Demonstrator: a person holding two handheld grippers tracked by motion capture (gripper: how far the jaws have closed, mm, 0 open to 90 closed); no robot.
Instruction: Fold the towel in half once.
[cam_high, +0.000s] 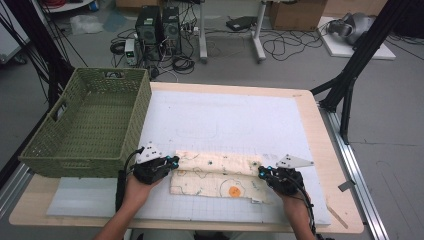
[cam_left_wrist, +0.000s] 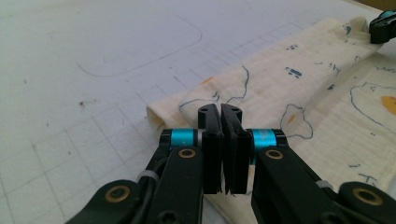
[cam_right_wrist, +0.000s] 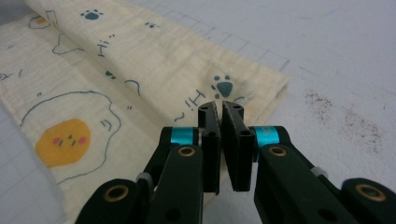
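Observation:
A cream cloth (cam_high: 215, 179) printed with fried eggs and paw marks lies on the white gridded mat (cam_high: 225, 115) near the table's front edge. Its far long edge is doubled over toward me. My left gripper (cam_high: 174, 161) sits at the cloth's left end, shut on the folded-over layer. In the left gripper view the jaws (cam_left_wrist: 220, 111) are pressed together with the cloth (cam_left_wrist: 299, 93) bunching at their tips. At the right end my right gripper (cam_high: 262, 171) is shut on the folded layer, its jaws (cam_right_wrist: 220, 108) low over the cloth (cam_right_wrist: 140, 60) near a paw print.
A green woven basket (cam_high: 45, 150) stands empty at the table's left, close to my left hand. The mat stretches bare beyond the cloth. Off the table's far side are computer towers (cam_high: 157, 27), cables and black frame legs (cam_high: 350, 75).

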